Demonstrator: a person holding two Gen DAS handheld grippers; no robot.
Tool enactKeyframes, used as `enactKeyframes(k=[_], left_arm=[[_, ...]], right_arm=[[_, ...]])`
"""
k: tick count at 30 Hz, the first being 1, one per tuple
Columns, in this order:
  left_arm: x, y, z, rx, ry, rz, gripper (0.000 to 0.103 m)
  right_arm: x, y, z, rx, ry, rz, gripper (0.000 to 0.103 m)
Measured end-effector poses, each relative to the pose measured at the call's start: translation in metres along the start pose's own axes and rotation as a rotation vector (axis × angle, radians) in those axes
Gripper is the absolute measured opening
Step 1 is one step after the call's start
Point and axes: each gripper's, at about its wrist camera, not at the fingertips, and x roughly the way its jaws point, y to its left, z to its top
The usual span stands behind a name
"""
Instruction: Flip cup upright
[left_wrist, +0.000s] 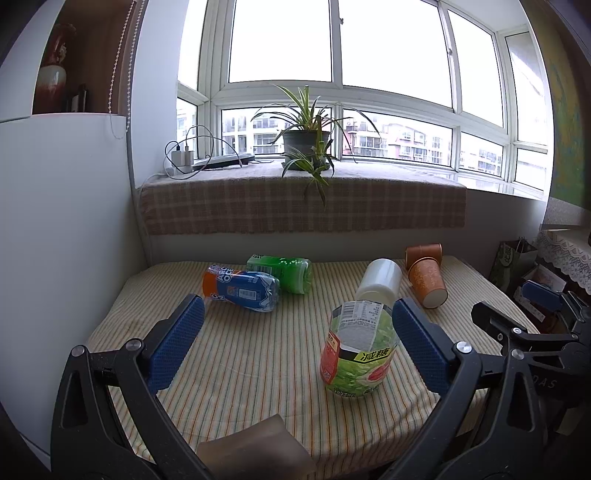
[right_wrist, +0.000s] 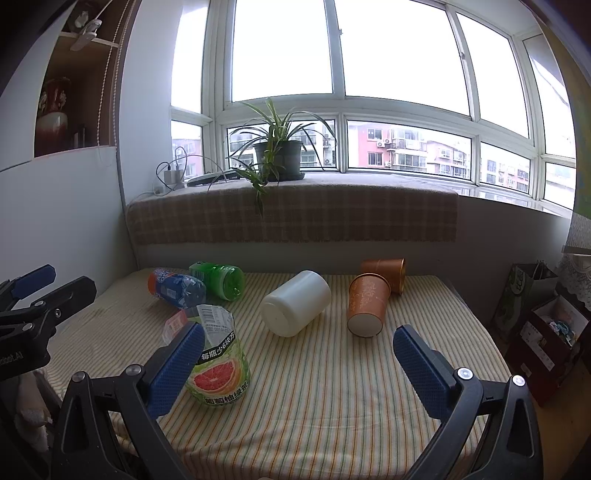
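Two orange paper cups lie tipped on the striped-cloth table (right_wrist: 295, 406), far right: the nearer orange paper cup (right_wrist: 367, 304) has its white base facing the camera, the second orange cup (right_wrist: 386, 278) touching behind. Likely light, thin-walled, easily crushed; grip mid-body, gently. Right tongs (right_wrist: 299, 360) spread, empty; left tongs (left_wrist: 297, 341) spread, empty. White plastic jar (right_wrist: 295, 302) lies just beside; the table's right edge is near, open cloth in front.
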Motion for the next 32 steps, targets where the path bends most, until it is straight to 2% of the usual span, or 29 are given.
enactKeyframes(k=[15,32], left_arm=[[0.001,0.000,0.000,-0.001,0.001,0.003,0.103],[0.020,0.011,0.005,-0.009,0.012,0.013,0.103]], right_arm=[[0.009,-0.001,0.000,-0.001,0.014,0.005,0.103],[0.022,0.000,0.004,0.000,0.041,0.016,0.103]])
